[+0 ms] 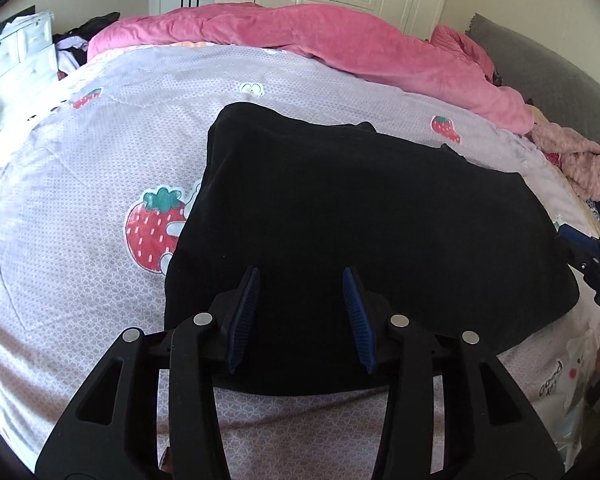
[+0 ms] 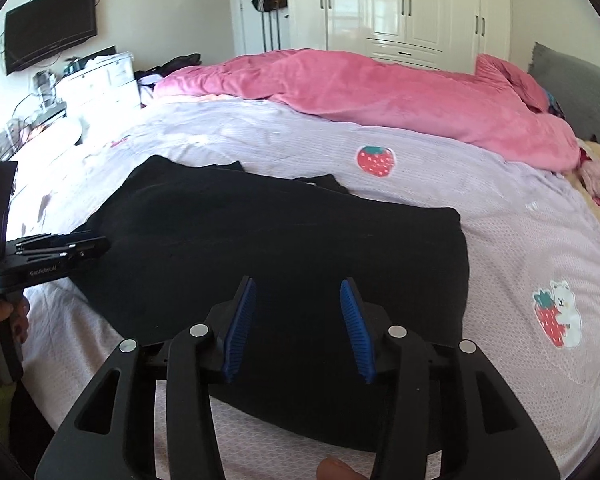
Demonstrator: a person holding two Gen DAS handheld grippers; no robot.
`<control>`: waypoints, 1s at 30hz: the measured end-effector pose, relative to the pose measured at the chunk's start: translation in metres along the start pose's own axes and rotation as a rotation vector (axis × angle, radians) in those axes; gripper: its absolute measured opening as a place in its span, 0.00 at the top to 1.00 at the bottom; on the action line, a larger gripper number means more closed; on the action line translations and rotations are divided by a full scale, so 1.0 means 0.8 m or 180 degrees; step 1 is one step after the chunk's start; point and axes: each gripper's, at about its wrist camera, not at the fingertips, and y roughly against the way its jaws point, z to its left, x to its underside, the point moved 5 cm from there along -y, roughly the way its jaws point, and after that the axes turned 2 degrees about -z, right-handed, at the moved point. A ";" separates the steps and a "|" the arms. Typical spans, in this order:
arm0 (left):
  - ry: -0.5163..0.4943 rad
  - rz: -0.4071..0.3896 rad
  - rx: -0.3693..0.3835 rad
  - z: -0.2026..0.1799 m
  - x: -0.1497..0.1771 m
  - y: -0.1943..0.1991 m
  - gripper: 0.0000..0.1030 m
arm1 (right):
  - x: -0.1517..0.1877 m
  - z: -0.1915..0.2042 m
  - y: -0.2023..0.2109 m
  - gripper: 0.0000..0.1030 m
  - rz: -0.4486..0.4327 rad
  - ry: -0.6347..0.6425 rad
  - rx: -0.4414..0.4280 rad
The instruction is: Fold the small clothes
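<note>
Black cloth, a dark garment, lies flat near the front edge of my bed, on the lilac strawberry-print sheet; it is so dark that its seams and folds are hard to make out, and I cannot tell what kind of garment it is. My left gripper hangs over its near edge with fingers spread apart and nothing between them. My right gripper likewise stands wide apart above the cloth's near part, empty. From the right wrist view, my left gripper's body is cut off at the frame's left edge, and small lettering on it reads "GenRobot.AI". Toward the sheet's right front corner a print reads "Good", the rest illegible. A pink quilt is bunched along the far edge.
</note>
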 end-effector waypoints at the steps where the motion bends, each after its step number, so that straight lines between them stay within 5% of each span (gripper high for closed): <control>1: -0.0010 -0.0013 -0.0001 0.000 0.002 0.001 0.66 | 0.002 0.001 -0.002 0.54 0.0021 0.0026 0.0006; 7: 0.0054 -0.0028 0.0065 0.000 0.003 0.006 0.66 | 0.044 -0.038 -0.034 0.54 0.0561 -0.0198 0.0329; 17: 0.0063 -0.0027 0.0054 0.000 0.006 0.016 0.66 | 0.069 -0.041 -0.020 0.54 0.0519 -0.0146 0.0310; 23: 0.0055 -0.0047 0.0059 -0.004 0.005 0.028 0.59 | 0.061 -0.034 -0.009 0.32 0.0520 -0.0225 0.0225; 30: 0.0025 -0.0077 0.0043 -0.008 0.007 0.044 0.53 | 0.057 -0.037 0.012 0.28 0.0451 -0.0326 0.0226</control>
